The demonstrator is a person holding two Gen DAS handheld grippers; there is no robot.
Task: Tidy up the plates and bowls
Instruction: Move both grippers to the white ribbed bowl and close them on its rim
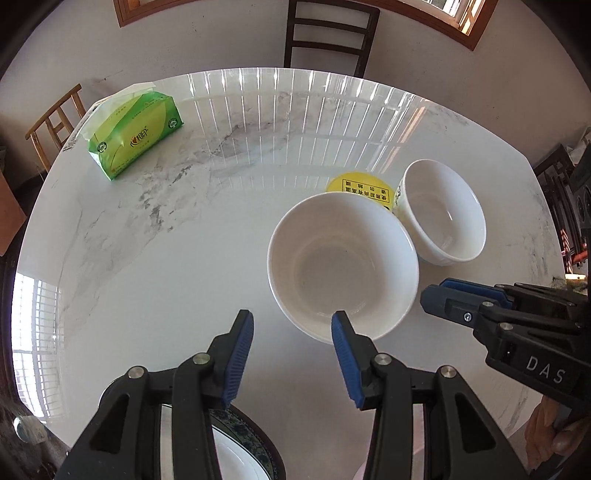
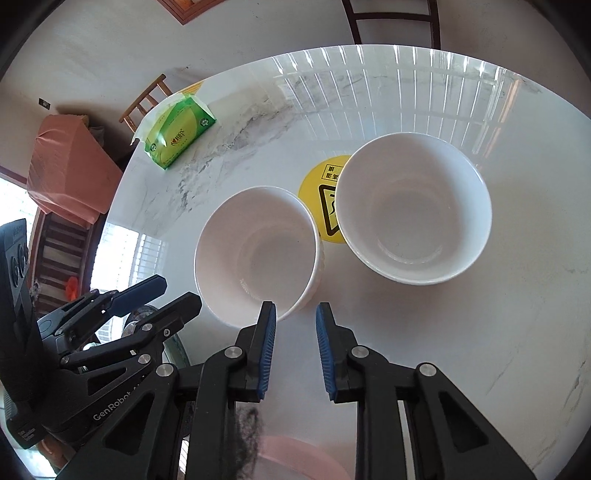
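Two white bowls stand on the marble table (image 1: 166, 277) either side of a round yellow sticker (image 1: 360, 186). The nearer bowl (image 1: 343, 258) (image 2: 258, 251) lies just ahead of both grippers. The other bowl (image 1: 443, 214) (image 2: 413, 206) stands further right. My left gripper (image 1: 291, 315) (image 2: 180, 290) is open; its right finger overlaps the nearer bowl's near rim and nothing sits between the pads. My right gripper (image 2: 295, 306) (image 1: 434, 291) shows a narrow gap with bare table in it; its left finger overlaps that bowl's near right rim. Whether either finger touches the bowl I cannot tell.
A green tissue pack (image 1: 136, 136) (image 2: 181, 136) lies at the far left of the table. A plate with a dark patterned rim (image 1: 258, 454) shows under the left gripper. Something pink (image 2: 295, 458) shows under the right one. Chairs (image 1: 328, 33) stand around the table.
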